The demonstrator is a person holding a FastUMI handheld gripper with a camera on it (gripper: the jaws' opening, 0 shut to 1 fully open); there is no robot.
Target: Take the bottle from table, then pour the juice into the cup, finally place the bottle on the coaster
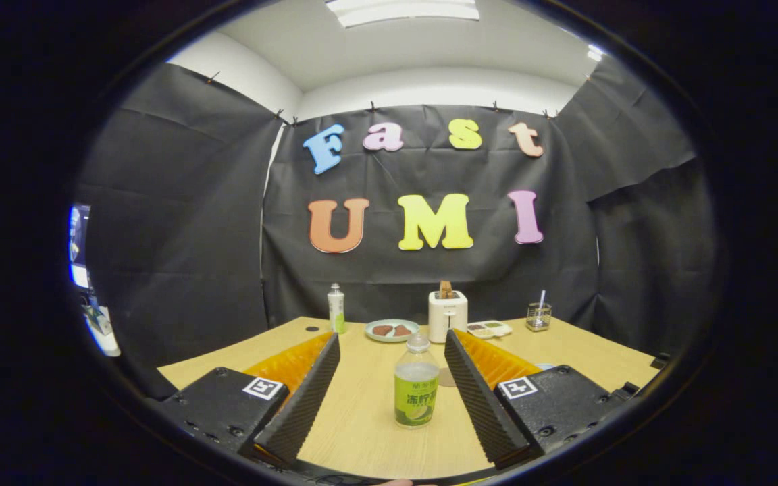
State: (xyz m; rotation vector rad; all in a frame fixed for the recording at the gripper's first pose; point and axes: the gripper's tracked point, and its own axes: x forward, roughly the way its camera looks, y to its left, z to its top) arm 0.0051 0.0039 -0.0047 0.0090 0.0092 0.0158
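Gripper (392,395) with fingers spread wide above the wooden worktop (362,418). The juice bottle (417,383) stands upright between the fingers, touching neither. Just behind it, a round coaster (448,378) is partly hidden. Farther back: a second bottle (336,308), a plate (392,330), a toaster (447,314), a small tray (489,329) and a glass cup (538,316).

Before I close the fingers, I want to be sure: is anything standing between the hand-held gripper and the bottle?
Nothing visible does. The bottle stands upright on the table, between the open fingers of the hand-held gripper, touching neither.
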